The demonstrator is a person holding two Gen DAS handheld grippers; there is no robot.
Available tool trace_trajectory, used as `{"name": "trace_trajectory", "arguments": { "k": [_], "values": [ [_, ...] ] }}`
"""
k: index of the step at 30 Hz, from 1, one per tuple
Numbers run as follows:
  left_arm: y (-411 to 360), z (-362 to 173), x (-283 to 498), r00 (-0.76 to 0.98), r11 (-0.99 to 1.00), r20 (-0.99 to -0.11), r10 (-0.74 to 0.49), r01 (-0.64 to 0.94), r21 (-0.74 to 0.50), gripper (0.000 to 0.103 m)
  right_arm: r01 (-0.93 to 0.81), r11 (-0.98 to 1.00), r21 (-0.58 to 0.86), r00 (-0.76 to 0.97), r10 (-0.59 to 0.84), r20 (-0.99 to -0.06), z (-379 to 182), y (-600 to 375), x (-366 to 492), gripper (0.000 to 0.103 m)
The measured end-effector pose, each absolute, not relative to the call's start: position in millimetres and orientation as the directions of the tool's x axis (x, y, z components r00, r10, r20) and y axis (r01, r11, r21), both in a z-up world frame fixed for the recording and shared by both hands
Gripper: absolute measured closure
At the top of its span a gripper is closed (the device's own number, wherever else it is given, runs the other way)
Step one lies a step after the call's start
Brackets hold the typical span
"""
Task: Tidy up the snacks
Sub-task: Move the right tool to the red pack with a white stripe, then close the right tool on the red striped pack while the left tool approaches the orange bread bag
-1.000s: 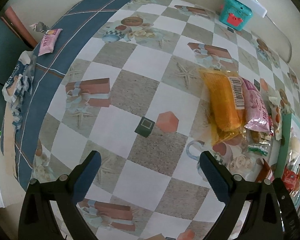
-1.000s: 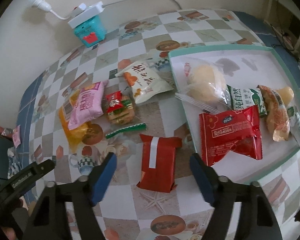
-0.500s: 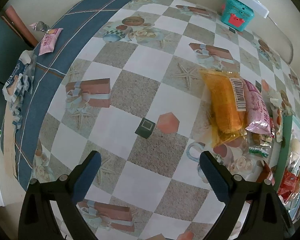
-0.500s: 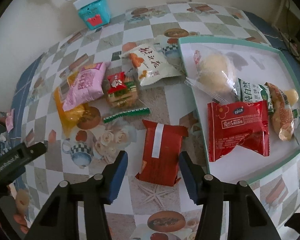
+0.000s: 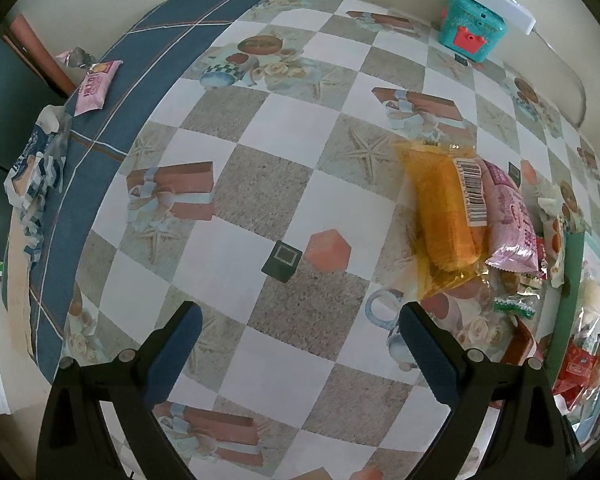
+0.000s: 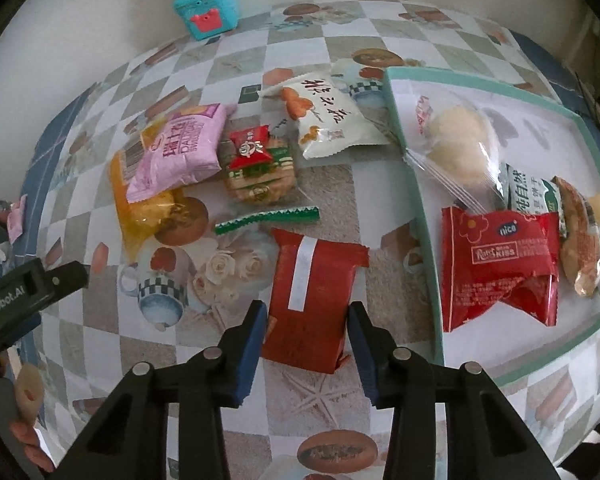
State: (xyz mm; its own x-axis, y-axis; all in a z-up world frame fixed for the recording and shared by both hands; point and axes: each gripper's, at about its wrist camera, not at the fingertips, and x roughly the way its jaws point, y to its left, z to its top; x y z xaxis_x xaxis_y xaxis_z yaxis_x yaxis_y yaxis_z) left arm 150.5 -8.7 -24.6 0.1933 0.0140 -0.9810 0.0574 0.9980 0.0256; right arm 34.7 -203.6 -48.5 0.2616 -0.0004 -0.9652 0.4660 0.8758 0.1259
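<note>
A dark red packet with a white strip (image 6: 312,300) lies flat on the checked tablecloth, just left of the teal-rimmed tray (image 6: 404,120). My right gripper (image 6: 306,312) points down over it. Its jaws are closing with the packet's near end between them, and the blue pads stand just beside the packet's edges. The tray holds a red "nice" packet (image 6: 500,260), a clear bag of pale buns (image 6: 460,144) and other snacks. Loose on the cloth are a pink packet (image 6: 180,152), an orange one (image 6: 128,200), a white one (image 6: 332,120) and a green strip (image 6: 268,216). My left gripper (image 5: 299,316) hangs open over bare cloth.
A teal box under a white power strip (image 6: 206,4) stands by the back wall. A small pink packet (image 5: 96,88) and torn wrappers (image 5: 32,176) lie on the blue border at the table's left edge. A hand (image 6: 24,400) shows at the lower left.
My right gripper has sunk toward the dark red packet and its jaws have narrowed until they straddle its near end. The left gripper has stayed where it was, still open.
</note>
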Motion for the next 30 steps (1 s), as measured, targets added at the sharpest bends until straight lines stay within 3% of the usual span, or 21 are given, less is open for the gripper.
{"name": "trace_trajectory", "arguments": {
  "k": [8, 30],
  "values": [
    [-10.5, -14.9, 155.0, 0.216, 0.999, -0.976, 0.000, 0.037, 0.009, 0.004, 0.469, 0.876, 0.116, 0.249, -0.005, -0.968, -56.7, -205.6, 42.4, 0.061],
    [-26.8, 21.5, 158.5, 0.285, 0.994, -0.952, -0.108, 0.022, -0.106, 0.004, 0.418, 0.905, 0.082, 0.386, -0.095, -0.917, -2.7, -209.8, 40.2, 0.061]
  ]
}}
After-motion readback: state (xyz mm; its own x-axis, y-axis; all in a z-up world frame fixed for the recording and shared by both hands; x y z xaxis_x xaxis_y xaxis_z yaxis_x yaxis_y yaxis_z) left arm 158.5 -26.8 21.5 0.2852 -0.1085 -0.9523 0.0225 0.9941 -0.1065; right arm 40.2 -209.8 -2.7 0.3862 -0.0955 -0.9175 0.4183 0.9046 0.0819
